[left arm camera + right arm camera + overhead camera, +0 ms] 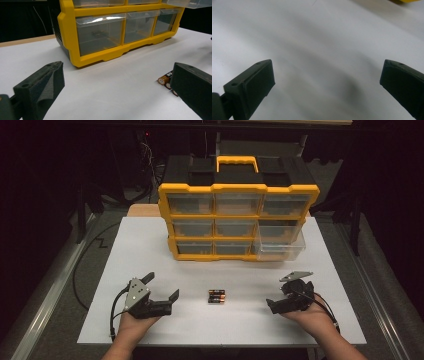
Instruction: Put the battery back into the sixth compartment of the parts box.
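Two grippers rest low over the white table [150,245], one either side of the batteries [216,296], which lie side by side on the bare tabletop in front of the yellow drawer organizer [238,222], well short of its bottom row. To the left of the batteries, the left gripper [161,286] sits in the person's left hand [132,322] with its jaws spread wide and nothing between them; from its own view the left gripper [117,82] looks toward the organizer's lower drawers, and the batteries [167,80] peek out just beside its right-hand jaw, not touched by it. Behind the batteries and a little to their right, a clear drawer [279,246] at the organizer's lower right corner stands pulled out over the table. To the right of the batteries, the right gripper [282,292] lies in the person's right hand [315,317], pointing in toward them but apart from them. Its jaws are also parted wide and hold nothing; in its own view the right gripper [328,75] faces plain white tabletop.
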Action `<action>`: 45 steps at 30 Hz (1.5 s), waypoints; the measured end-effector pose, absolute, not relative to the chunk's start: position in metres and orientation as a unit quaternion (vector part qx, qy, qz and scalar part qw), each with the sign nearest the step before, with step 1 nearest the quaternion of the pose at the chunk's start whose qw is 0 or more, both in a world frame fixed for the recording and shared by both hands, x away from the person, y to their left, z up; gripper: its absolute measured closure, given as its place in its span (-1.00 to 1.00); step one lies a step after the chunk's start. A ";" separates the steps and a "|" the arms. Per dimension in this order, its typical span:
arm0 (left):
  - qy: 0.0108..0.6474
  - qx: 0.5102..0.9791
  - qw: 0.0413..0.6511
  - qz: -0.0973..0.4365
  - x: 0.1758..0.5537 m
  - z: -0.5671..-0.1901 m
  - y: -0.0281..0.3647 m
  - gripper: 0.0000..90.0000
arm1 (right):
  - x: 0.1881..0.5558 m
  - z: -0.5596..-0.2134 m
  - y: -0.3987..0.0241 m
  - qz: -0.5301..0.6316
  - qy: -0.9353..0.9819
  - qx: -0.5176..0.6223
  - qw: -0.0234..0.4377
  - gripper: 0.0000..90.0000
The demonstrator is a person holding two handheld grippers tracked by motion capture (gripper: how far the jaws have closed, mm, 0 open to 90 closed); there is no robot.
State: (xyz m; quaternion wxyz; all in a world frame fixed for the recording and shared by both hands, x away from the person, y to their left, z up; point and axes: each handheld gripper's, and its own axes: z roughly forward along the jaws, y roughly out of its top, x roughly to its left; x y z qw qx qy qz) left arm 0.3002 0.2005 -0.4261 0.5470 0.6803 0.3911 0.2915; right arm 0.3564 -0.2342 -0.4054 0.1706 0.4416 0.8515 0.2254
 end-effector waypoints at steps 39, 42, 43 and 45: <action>0.386 0.684 0.548 0.287 0.299 -0.426 0.201 -0.99 | 0.373 -0.395 -0.223 0.054 0.925 0.371 0.061 -0.98; 0.385 0.684 0.549 0.287 0.299 -0.426 0.201 -0.99 | 0.373 -0.394 -0.219 0.052 0.930 0.359 0.058 -0.98; 0.385 0.684 0.549 0.287 0.299 -0.426 0.201 -0.99 | 0.373 -0.393 -0.218 0.050 0.932 0.355 0.059 -0.97; 0.385 0.684 0.549 0.287 0.299 -0.426 0.201 -0.99 | 0.374 -0.392 -0.215 0.050 0.935 0.345 0.059 -0.96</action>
